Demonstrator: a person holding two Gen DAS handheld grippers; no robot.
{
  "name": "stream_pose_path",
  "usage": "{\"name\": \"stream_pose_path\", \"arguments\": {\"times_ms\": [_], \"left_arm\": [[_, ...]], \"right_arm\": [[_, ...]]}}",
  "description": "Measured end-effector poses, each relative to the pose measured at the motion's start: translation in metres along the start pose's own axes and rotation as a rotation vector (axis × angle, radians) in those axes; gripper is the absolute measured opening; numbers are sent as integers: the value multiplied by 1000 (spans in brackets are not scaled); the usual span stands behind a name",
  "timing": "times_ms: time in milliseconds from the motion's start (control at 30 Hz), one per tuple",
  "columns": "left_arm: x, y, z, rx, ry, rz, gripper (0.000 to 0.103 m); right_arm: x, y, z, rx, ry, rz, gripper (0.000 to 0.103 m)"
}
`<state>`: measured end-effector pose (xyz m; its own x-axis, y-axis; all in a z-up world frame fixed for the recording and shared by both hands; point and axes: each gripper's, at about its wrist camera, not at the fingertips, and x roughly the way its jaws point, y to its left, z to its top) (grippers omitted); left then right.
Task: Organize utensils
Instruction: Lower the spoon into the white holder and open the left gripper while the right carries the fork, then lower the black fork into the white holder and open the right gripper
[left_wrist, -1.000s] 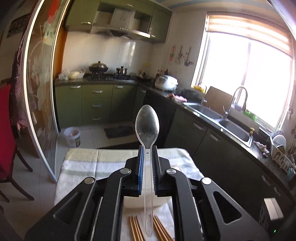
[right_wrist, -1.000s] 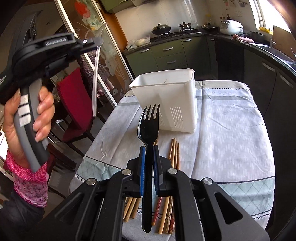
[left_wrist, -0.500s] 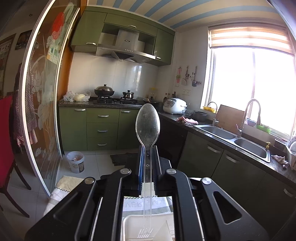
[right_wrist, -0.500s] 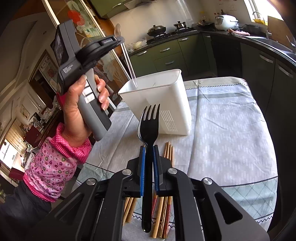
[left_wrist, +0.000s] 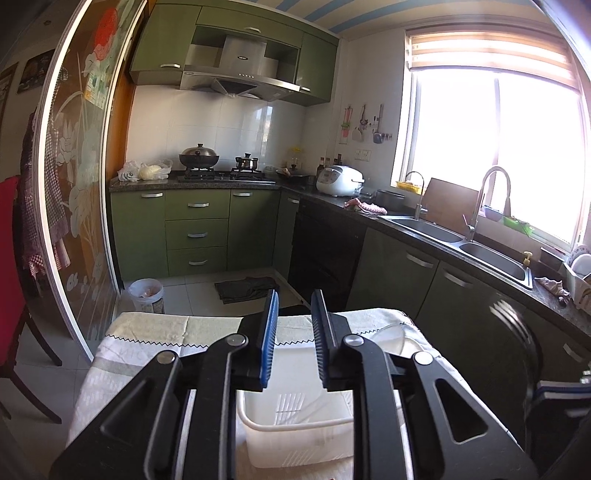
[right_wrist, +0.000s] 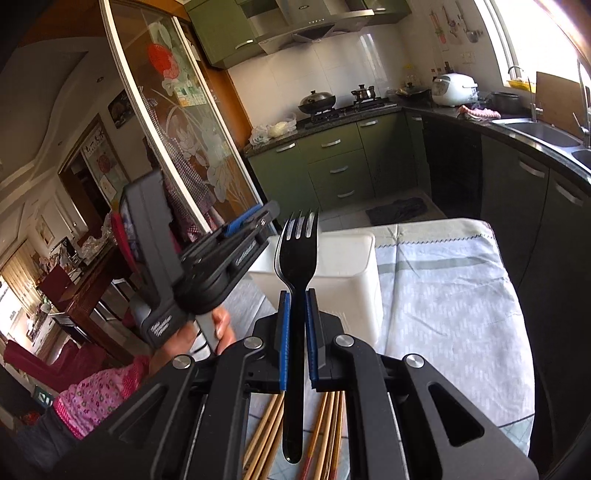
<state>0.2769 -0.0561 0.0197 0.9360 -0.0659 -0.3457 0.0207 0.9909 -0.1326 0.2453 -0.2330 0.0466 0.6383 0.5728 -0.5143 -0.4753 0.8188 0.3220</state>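
Between right gripper (right_wrist: 295, 332) pads, fork (right_wrist: 297, 280) tines-forward

My right claw (right_wrist: 295, 317) grips the black fork (right_wrist: 297, 258) upright. At ten o'clock the left claw (right_wrist: 245, 221) sits over the white bin (right_wrist: 351, 273); chopsticks (right_wrist: 325, 424) lie at six on the bench (right_wrist: 443, 295).

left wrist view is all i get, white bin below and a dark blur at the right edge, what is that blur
observer: most likely the black fork. The right gripper is shut on its handle, tines pointing up.
operator: ok anything left on the table to sort
observer: yes, a bunch of wooden chopsticks lies on the tablecloth, on the near side of the white bin, below that gripper.
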Motion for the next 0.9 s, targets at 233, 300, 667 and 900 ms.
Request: {"name": "stream_pose_path", "arguments": {"times_ms": [233, 300, 667, 900], "left_arm": [[-57, 14, 1, -23, -19, -17, 28], [-73, 18, -2, -18, -17, -22, 28], [-111, 29, -12, 26, -2, -25, 29], [-107, 27, -18, 23, 31, -35, 29]], "right_arm": [[36, 6, 58, -67, -217, -109, 9], [55, 6, 69, -93, -254, -139, 9], [130, -27, 52, -64, -229, -186, 9], [117, -34, 17, -95, -245, -172, 11]]}}
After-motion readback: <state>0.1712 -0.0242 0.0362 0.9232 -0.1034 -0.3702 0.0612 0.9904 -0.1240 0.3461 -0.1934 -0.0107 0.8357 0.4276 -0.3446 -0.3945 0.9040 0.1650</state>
